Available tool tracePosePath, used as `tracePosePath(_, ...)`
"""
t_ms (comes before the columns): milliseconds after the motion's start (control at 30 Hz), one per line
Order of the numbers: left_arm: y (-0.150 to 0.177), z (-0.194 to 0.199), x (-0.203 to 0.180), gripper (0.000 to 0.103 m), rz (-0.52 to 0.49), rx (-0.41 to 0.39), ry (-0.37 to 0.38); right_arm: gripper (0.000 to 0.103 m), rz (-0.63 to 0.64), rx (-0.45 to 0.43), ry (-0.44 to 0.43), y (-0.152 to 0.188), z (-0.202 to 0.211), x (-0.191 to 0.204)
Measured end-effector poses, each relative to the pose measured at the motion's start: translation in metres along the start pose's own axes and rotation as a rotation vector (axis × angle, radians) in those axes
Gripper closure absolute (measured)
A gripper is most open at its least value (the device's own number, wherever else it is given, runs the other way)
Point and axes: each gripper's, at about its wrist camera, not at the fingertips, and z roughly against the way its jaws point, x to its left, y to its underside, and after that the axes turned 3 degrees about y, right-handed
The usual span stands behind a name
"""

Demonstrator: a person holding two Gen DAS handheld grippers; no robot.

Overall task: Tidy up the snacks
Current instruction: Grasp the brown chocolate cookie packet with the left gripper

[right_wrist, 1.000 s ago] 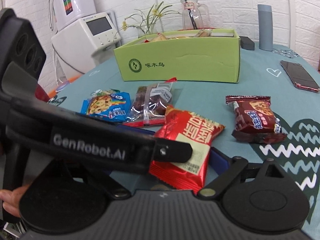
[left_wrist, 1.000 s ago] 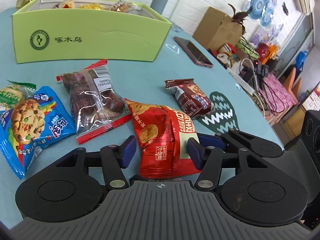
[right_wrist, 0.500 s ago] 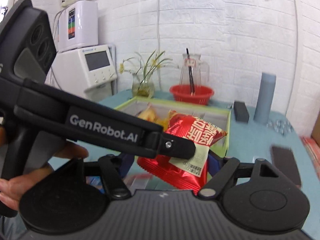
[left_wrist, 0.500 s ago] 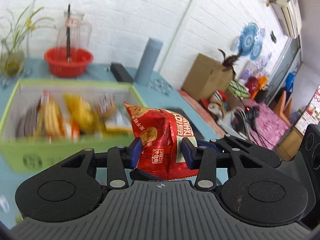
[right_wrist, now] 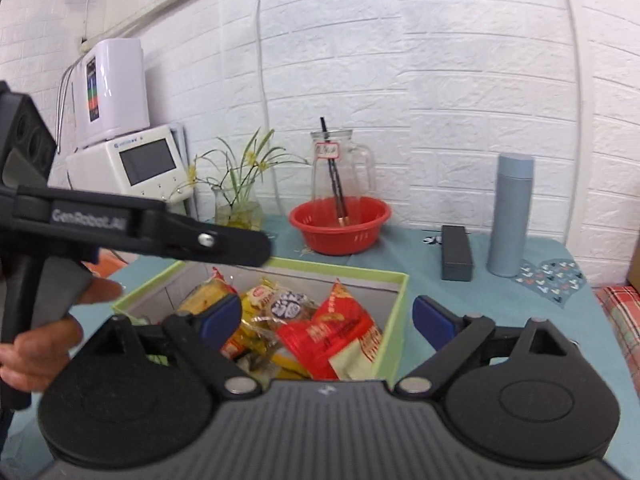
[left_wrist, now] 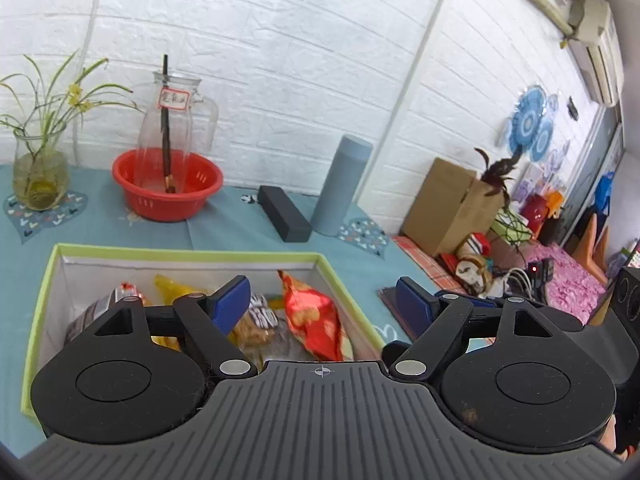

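Note:
The green box (left_wrist: pixel 188 255) holds several snack packs. The red snack packet (left_wrist: pixel 311 316) lies inside it at the right end, free of any gripper; it also shows in the right wrist view (right_wrist: pixel 332 336). My left gripper (left_wrist: pixel 323 303) is open and empty above the box's right half. My right gripper (right_wrist: pixel 327 316) is open and empty above the box (right_wrist: pixel 394 320). The left gripper's body (right_wrist: pixel 152 232) crosses the left of the right wrist view, held by a hand.
Behind the box stand a red basin with a glass jug (left_wrist: pixel 168 184), a plant vase (left_wrist: pixel 38 176), a black case (left_wrist: pixel 284 218) and a grey-blue bottle (left_wrist: pixel 340 186). A phone (left_wrist: pixel 394 306) lies right of the box. White appliances (right_wrist: pixel 120 136) stand at the back left.
My left gripper lifted the red packet from the table, carried it over the box and opened. The packet now lies in the box. The right gripper followed over the box.

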Motion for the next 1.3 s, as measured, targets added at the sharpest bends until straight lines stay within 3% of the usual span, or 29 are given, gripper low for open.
tracePosePath(133, 0.029, 0.021, -0.025, 0.029, -0.021, 0.039, 0.043, 0.01, -0.015, 0.057, 0.03, 0.032, 0.03, 0.001)
tracePosePath(300, 0.082, 0.021, -0.054, 0.029, -0.04, 0.157, 0.078, 0.01, -0.073, 0.144, 0.062, 0.086, 0.062, 0.008)
tracePosePath(433, 0.115, 0.003, -0.062, 0.028, 0.033, 0.273, 0.1, 0.01, -0.108, 0.212, 0.063, 0.122, 0.073, 0.013)
tracePosePath(533, 0.121, -0.018, -0.068, 0.028, 0.053, 0.34, 0.127, 0.01, -0.083, 0.245, 0.084, 0.131, 0.065, 0.018)
tracePosePath(667, 0.116, -0.054, -0.079, 0.029, -0.007, 0.438, 0.137, 0.01, -0.028, 0.276, 0.077, 0.125, 0.044, 0.022)
tracePosePath(800, 0.127, -0.064, -0.083, 0.063, -0.058, 0.51, 0.087, 0.01, 0.028, 0.311, 0.05, 0.128, 0.036, 0.035)
tracePosePath(900, 0.142, -0.042, -0.079, 0.074, -0.038, 0.495, 0.122, 0.01, 0.053, 0.298, 0.038, 0.134, 0.053, 0.054)
tracePosePath(1167, 0.195, 0.057, -0.074, 0.071, 0.022, 0.432, 0.1, 0.01, 0.017, 0.254, -0.034, 0.17, 0.12, 0.115)
tracePosePath(1300, 0.202, 0.088, -0.074, 0.046, 0.037, 0.381, 0.067, 0.011, -0.002, 0.23, -0.029, 0.176, 0.137, 0.133)
